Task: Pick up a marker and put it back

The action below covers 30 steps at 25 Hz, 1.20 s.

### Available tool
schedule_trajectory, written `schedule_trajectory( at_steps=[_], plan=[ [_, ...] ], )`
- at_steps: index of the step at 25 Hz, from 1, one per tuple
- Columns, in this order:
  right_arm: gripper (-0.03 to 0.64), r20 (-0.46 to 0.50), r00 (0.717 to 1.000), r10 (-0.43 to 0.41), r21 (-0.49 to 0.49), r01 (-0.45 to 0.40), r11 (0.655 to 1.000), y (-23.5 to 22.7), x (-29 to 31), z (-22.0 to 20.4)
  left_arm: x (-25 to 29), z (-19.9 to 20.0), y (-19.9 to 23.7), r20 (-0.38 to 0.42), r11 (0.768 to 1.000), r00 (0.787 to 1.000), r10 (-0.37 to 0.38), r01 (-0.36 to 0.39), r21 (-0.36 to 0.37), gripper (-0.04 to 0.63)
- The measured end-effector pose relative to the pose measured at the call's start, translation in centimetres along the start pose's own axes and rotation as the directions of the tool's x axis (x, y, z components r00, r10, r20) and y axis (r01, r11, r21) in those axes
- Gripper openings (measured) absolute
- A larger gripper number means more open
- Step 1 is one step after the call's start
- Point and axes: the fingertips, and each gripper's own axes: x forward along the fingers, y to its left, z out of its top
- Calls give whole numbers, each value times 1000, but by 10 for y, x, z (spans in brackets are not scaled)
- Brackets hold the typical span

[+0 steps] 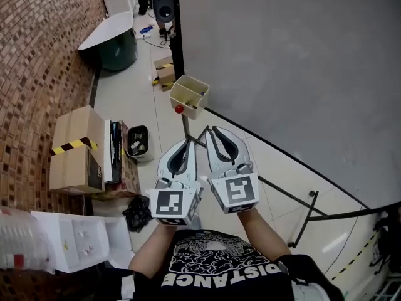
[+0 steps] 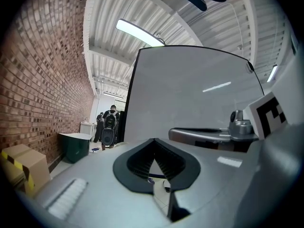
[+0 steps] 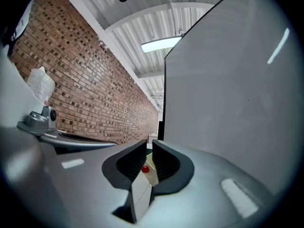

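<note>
Hovering side by side in front of the person, both tools point up toward the whiteboard point(image 1: 294, 61) and neither has yet reached the marker. The left gripper point(image 1: 189, 141) has its jaws pressed together at the tips with nothing between them, as the left gripper view shows plainly. The right gripper point(image 1: 211, 130) has its jaws parted by only a narrow slit, also empty. Through that slit, the right gripper view frames the cream holder box point(image 1: 193, 108) fixed at the whiteboard's lower corner. The box is well apart from both grippers. A small red knob point(image 1: 180, 109) pokes from the box's lower front. It is probably the cap end of a marker, though at this distance it is too small to be sure. The open top of the box seems to hold more pens, not clearly made out. A marker should be light, stiff and smooth-sided, so it is likely to twist or slide in a loose pinch. The round barrel calls for a hold near its middle, jaws square across it, rather than on the tapered cap. The right gripper, already lined up with the box, looks best placed for that, but it would need to spread wider before closing in. The cardboard boxes point(image 1: 75, 149) by the brick wall point(image 1: 37, 55) sit off to the left and play no part.
</note>
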Motion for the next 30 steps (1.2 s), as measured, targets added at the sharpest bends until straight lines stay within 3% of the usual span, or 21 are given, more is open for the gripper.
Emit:
schedule_trajectory(
  at_steps=[16,30],
  plan=[
    [2,19,999,-31,-1,31,1000,20,-122,16,-72,-2,-81,12,999,999,-33,33,19,6],
    [2,5,999,-35,37,35,999,27,-160,13,-99,-5,-110,3,998,999,-52,52,36,6]
  ],
)
